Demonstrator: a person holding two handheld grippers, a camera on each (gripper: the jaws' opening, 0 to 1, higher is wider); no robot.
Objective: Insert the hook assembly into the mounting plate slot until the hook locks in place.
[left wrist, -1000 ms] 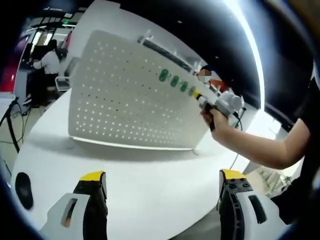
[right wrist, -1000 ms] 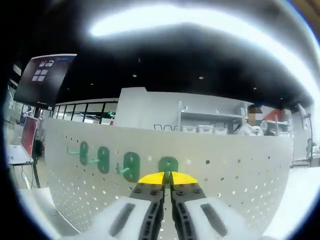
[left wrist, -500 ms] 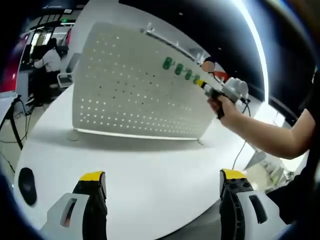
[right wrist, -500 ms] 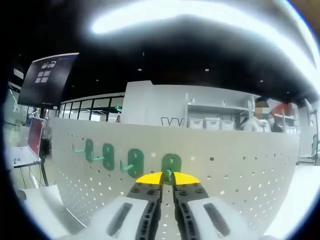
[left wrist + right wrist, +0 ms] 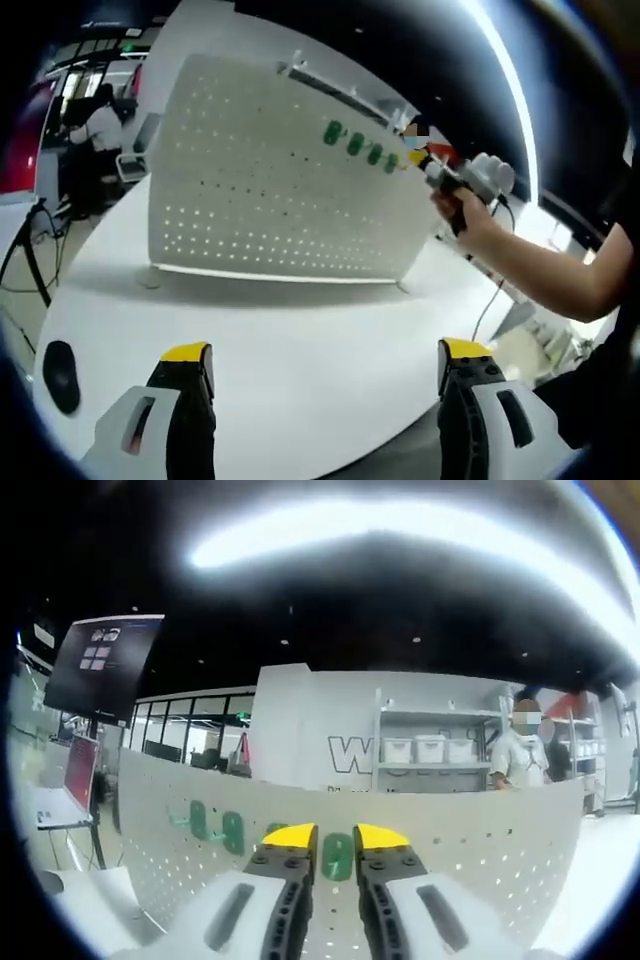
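A white perforated mounting plate point(image 5: 280, 190) stands upright on the round white table point(image 5: 300, 320). Several green hook assemblies point(image 5: 358, 146) hang in a row near its top right. My right gripper point(image 5: 418, 160), held by a hand, sits just off the rightmost hook. In the right gripper view the plate point(image 5: 480, 850) is close ahead. My right gripper point(image 5: 333, 837) is open, and the nearest green hook point(image 5: 337, 857) shows on the plate in the gap between its yellow tips. Two more hooks point(image 5: 215, 825) hang to the left. My left gripper point(image 5: 325, 352) is wide open over the table's near edge, holding nothing.
A black mouse-like object point(image 5: 60, 365) lies on the table's left edge. The person's forearm point(image 5: 540, 280) reaches in from the right. A dark screen point(image 5: 100, 665) hangs at upper left behind the plate. People point(image 5: 520, 755) stand in the background by shelves.
My right gripper's jaws have parted and let go of the green hook, which stays on the plate. The gripper has drawn slightly back and to the right. The left gripper stays open.
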